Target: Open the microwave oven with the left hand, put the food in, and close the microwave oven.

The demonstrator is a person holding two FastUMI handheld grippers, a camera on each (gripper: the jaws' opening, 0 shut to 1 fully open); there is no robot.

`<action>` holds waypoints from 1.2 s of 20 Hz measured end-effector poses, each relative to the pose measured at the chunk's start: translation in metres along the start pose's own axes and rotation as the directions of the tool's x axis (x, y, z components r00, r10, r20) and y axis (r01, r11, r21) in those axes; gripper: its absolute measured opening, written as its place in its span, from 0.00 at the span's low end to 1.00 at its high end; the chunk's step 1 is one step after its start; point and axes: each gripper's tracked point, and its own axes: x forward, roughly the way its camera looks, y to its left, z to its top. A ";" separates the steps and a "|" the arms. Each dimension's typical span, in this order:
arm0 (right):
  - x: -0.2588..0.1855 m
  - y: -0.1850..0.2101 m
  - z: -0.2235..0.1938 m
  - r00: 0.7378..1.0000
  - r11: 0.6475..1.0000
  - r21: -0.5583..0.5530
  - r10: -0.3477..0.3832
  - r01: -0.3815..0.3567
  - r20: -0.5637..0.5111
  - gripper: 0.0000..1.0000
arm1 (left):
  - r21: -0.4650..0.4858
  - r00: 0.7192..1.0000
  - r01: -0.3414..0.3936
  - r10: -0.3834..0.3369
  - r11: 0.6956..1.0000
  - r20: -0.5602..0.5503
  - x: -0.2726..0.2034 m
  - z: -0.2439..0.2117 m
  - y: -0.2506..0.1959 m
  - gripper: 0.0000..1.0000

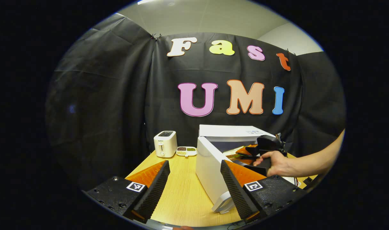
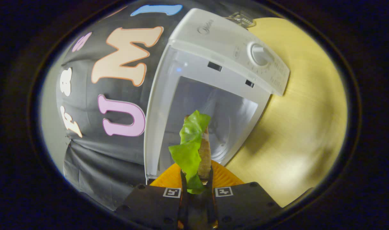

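The white microwave oven stands on the wooden table with its door swung wide open toward me. My left gripper is open and holds nothing, its fingers on either side of the door's edge. A hand holds my right gripper at the oven's mouth. In the right gripper view, that gripper is shut on the food, a sandwich with green lettuce, tilted on its side. The food points into the open cavity of the microwave oven.
A white toaster and a small divided dish of grains stand at the back left of the wooden table. The oven's control panel with a round knob faces the right gripper. Bare tabletop lies beside the oven.
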 end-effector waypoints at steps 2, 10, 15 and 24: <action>0.022 -0.003 -0.003 1.000 0.998 0.052 -0.021 0.020 0.020 0.24 | 0.006 1.000 -0.010 0.010 1.000 -0.003 0.000 -0.002 0.005 0.97; 0.079 -0.016 -0.005 0.991 0.980 0.194 -0.056 0.032 0.120 0.24 | 0.025 0.996 -0.086 0.085 0.996 0.022 -0.007 0.010 0.032 0.97; 0.091 -0.027 -0.001 0.991 0.976 0.205 -0.088 0.066 0.102 0.22 | 0.044 0.996 -0.089 0.088 0.995 0.035 -0.007 0.011 0.031 0.97; 0.062 -0.045 0.009 0.980 0.983 -0.046 -0.174 0.179 0.093 0.83 | 0.006 0.996 -0.085 0.085 0.996 0.037 -0.003 0.007 0.024 0.97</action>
